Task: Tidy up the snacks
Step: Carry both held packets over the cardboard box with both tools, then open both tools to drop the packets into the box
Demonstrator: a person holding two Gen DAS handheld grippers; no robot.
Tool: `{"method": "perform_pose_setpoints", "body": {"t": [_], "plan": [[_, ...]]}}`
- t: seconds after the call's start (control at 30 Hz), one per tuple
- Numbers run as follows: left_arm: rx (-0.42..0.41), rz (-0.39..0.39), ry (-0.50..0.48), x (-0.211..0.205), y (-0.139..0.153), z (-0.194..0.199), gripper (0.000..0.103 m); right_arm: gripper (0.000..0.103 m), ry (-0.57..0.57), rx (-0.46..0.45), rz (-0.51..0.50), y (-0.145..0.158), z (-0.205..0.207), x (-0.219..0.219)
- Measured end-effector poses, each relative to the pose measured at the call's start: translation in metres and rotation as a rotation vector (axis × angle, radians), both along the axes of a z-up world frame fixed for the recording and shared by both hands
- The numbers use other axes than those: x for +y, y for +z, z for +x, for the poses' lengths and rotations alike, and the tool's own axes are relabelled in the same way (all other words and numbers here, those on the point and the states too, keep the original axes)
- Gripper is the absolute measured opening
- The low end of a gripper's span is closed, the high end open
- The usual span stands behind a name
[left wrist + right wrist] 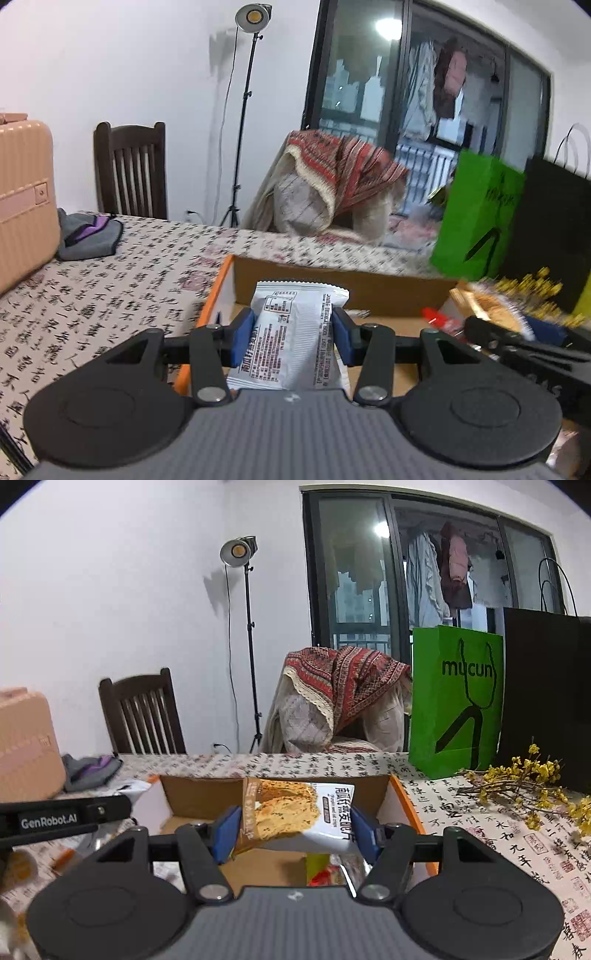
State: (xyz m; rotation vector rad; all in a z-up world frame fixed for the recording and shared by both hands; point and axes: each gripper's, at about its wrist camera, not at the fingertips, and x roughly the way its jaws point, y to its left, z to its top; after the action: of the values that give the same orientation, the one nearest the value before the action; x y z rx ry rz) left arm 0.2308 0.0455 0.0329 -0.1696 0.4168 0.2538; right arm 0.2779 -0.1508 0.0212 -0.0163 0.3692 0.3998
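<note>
Black left gripper point(294, 334), blue pads, silver screws, ribbed grey body, round black hubs

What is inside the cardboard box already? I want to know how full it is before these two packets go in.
In the right wrist view, the cardboard box shows bare floor at the back and some colourful wrappers near the front. The held snack packet and gripper cover the rest.

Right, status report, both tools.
Left tool shut on white snack packet. Right tool shut on cracker packet. Both over cardboard box. Nothing blocking.
</note>
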Motion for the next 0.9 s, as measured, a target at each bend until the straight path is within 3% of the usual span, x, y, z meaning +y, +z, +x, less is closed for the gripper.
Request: {"method": "perform_pose_setpoints", "body": {"t": [0.17,0.23,0.27,0.3,0.33,0.37,0.4,0.47,0.8,0.9], "plan": [[0.002,-0.021,-0.018,0.004,-0.006,0.002,0.048,0.064,0.017,0.010,-0.023,-0.008,0.003,0.005],[-0.019,-0.021,-0.032,0.003,-0.007,-0.001,0.049,0.068,0.019,0.010,-0.034,-0.010,0.003,0.007],[-0.033,-0.020,-0.043,0.003,-0.007,-0.003,0.056,0.076,0.014,0.011,-0.046,-0.011,0.003,0.008],[-0.044,-0.019,-0.050,0.003,-0.008,-0.005,0.076,0.078,0.011,0.016,-0.054,-0.013,0.003,0.007],[-0.049,-0.020,-0.043,0.002,-0.008,-0.006,0.088,0.079,0.011,0.026,-0.053,-0.013,0.003,0.006],[-0.060,-0.020,-0.028,0.002,-0.008,-0.009,0.103,0.086,0.013,0.041,-0.042,-0.014,0.004,0.004],[-0.077,-0.016,-0.020,0.001,-0.007,-0.011,0.103,0.097,0.013,0.053,-0.030,-0.014,0.005,0.002],[-0.082,-0.015,-0.020,0.001,-0.004,-0.013,0.103,0.103,0.017,0.065,-0.013,-0.013,0.006,-0.001],[-0.077,-0.053,0.008,0.007,0.000,-0.016,0.103,0.103,0.016,0.066,0.006,-0.008,0.002,-0.007],[-0.056,-0.032,0.023,0.004,0.005,-0.016,0.103,0.103,-0.002,0.072,-0.007,-0.001,0.001,-0.009]]}}
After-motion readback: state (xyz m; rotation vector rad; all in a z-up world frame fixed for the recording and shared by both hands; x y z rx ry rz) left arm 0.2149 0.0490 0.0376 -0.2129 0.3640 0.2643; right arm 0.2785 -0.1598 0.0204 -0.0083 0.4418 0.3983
